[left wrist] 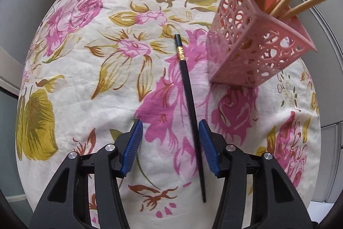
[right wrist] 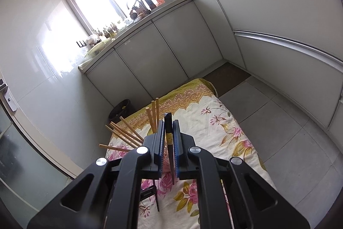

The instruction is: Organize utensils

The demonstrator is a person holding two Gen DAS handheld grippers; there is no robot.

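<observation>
A black chopstick (left wrist: 188,87) with a gold band lies on the flowered cloth (left wrist: 85,78). My left gripper (left wrist: 170,122) hangs open over its lower half, and the stick runs close to the right pad without being pressed. A pink lattice holder (left wrist: 257,44) stands just right of it with several wooden chopsticks (left wrist: 300,3) inside. My right gripper (right wrist: 169,121) is shut on a second black chopstick (right wrist: 169,132), which points up and down between the blue pads. Beyond it the wooden chopsticks (right wrist: 128,132) fan out to the left.
The cloth covers a low table whose edges fall away to grey floor tiles (right wrist: 278,121). A black bin (right wrist: 121,109) stands at its far corner. White cabinets (right wrist: 171,46) line the walls behind.
</observation>
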